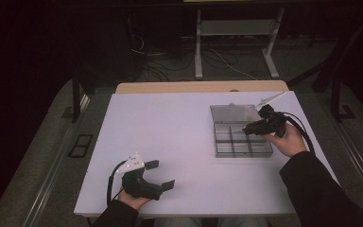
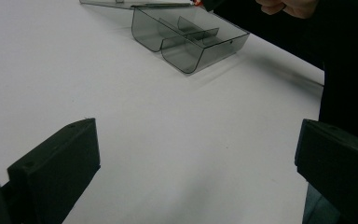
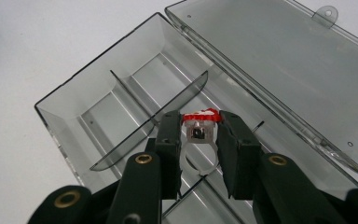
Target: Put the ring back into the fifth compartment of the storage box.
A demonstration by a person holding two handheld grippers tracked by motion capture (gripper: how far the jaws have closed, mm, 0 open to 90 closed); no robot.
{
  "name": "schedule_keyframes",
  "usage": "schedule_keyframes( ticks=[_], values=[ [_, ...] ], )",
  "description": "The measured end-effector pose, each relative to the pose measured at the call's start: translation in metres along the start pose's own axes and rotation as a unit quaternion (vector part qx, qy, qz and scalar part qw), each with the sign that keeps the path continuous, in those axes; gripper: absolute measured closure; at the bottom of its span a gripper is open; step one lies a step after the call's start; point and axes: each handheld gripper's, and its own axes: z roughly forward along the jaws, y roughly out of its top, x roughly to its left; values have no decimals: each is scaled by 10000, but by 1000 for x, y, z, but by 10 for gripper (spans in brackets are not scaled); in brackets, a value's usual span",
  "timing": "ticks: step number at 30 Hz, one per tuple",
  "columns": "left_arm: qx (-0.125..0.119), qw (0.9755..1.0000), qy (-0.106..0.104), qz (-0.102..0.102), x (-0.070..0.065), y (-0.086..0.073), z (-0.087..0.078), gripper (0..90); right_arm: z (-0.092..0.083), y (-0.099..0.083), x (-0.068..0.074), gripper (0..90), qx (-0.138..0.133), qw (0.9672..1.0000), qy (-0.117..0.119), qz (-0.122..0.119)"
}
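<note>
The right hand-held gripper (image 3: pixel 200 140) is closed on a small ring (image 3: pixel 198 135) with a red-and-white top; the pads clamp its sides and the band hangs between the jaws. Directly below and ahead of this hand-held gripper lies an open, smoke-grey plastic box (image 3: pixel 74 100) with dividers, its lid (image 3: pixel 279 60) folded flat beyond it on the white bench (image 1: pixel 170 137). The ring is held above the compartments, not touching them. The left hand-held gripper (image 1: pixel 163 175) rests on the bench, well apart from the box, jaws wide apart and empty.
</note>
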Motion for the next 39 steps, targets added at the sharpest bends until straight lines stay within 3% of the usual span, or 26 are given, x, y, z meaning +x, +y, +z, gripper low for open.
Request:
schedule_keyframes(
  ticks=[20, 33, 39],
  values=[
    [8, 10000, -7, 15, 0, 0, 1, 0, 25, -5, -9, 694, -53, 9998, 54, 164],
    [38, 10000, -25, 36, 0, 0, 1, 0, 46, -2, -11, 684, 75, 9999, 39, 151],
    [35, 10000, -24, 34, -1, 0, 2, 0, 42, -2, -7, 571, 51, 9999, -41, 129]
  ],
)
